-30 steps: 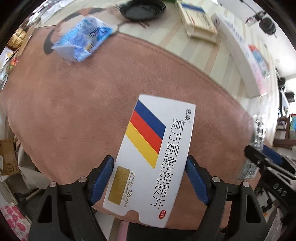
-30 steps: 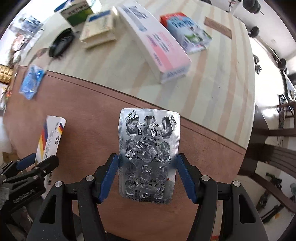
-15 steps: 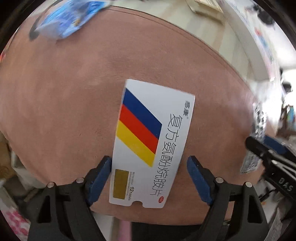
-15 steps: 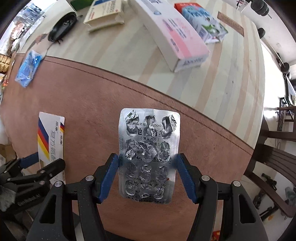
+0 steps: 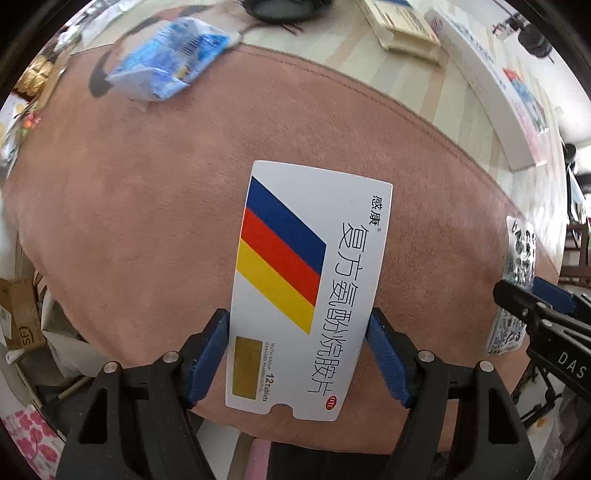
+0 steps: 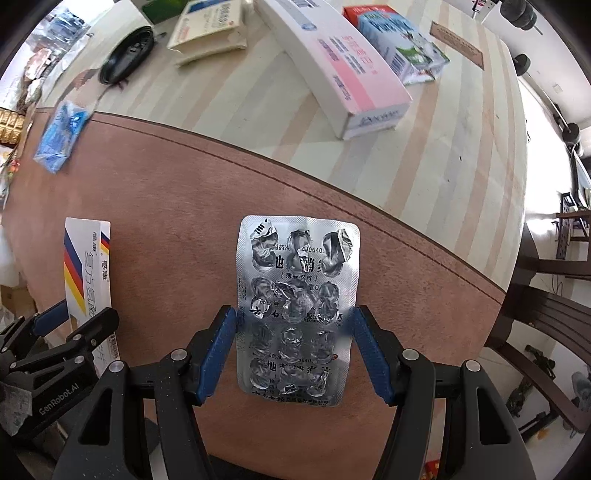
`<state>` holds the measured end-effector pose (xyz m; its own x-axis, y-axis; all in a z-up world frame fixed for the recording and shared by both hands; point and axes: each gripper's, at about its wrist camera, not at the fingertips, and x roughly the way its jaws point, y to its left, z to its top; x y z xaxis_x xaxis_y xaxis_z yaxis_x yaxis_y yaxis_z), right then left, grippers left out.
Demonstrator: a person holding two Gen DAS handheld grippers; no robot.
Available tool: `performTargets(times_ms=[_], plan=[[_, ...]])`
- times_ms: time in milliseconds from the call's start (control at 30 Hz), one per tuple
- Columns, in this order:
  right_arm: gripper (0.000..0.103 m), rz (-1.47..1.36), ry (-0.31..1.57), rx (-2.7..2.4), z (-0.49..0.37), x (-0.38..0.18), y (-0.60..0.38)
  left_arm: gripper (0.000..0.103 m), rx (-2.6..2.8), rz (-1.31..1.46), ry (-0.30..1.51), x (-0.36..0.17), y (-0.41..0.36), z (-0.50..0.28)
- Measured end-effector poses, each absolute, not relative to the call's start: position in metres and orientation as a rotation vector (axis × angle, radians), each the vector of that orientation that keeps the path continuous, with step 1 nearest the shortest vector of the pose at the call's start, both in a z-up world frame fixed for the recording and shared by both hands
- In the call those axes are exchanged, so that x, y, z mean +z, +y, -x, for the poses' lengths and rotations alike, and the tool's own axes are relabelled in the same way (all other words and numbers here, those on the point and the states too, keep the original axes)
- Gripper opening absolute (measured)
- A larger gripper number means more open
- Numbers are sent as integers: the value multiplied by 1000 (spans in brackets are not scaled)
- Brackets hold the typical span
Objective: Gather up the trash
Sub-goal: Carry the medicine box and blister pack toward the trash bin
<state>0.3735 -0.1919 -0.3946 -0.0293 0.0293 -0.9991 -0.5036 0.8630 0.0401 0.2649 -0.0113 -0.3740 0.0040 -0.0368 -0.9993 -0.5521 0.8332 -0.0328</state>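
A white medicine box (image 5: 306, 280) with blue, red and yellow stripes lies on the brown mat (image 5: 147, 203). My left gripper (image 5: 296, 325) points down over it. Its jaws are closing, the box is between them, and both blue pads touch the box's long edges. In the right wrist view the same box (image 6: 86, 273) and left gripper (image 6: 66, 332) show at the lower left. My right gripper (image 6: 293, 317) is shut on an emptied silver blister pack (image 6: 297, 295), held above the mat. That pack (image 5: 521, 254) and the right gripper (image 5: 535, 299) appear at the far right of the left wrist view.
A crumpled blue wrapper (image 5: 170, 55) lies at the mat's far left corner. On the striped table (image 6: 443, 166) beyond are a long white and pink box (image 6: 332, 62), a blue and white carton (image 6: 399, 40), a pale booklet (image 6: 210, 29) and a black dish (image 6: 125, 59). A dark wooden chair (image 6: 546, 295) stands at the right.
The left jaws stood apart from the medicine box half a second ago and have closed back onto its edges. The right gripper keeps the blister pack as before.
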Motion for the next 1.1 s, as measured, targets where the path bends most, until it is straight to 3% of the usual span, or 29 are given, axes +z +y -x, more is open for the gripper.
performTargets(times_ms=[400, 700, 933, 1100], plan=[[67, 405, 1449, 636, -344, -344, -154, 72, 581, 578, 1291, -284, 25, -197], [67, 469, 1395, 805, -234, -311, -109, 72, 725, 719, 1157, -280, 64, -62], [67, 596, 1427, 952, -115, -348, -65, 72, 870, 908, 1115, -321, 79, 66], [67, 707, 1465, 1019, -47, -419, -34, 72, 929, 1145, 1104, -409, 90, 152]])
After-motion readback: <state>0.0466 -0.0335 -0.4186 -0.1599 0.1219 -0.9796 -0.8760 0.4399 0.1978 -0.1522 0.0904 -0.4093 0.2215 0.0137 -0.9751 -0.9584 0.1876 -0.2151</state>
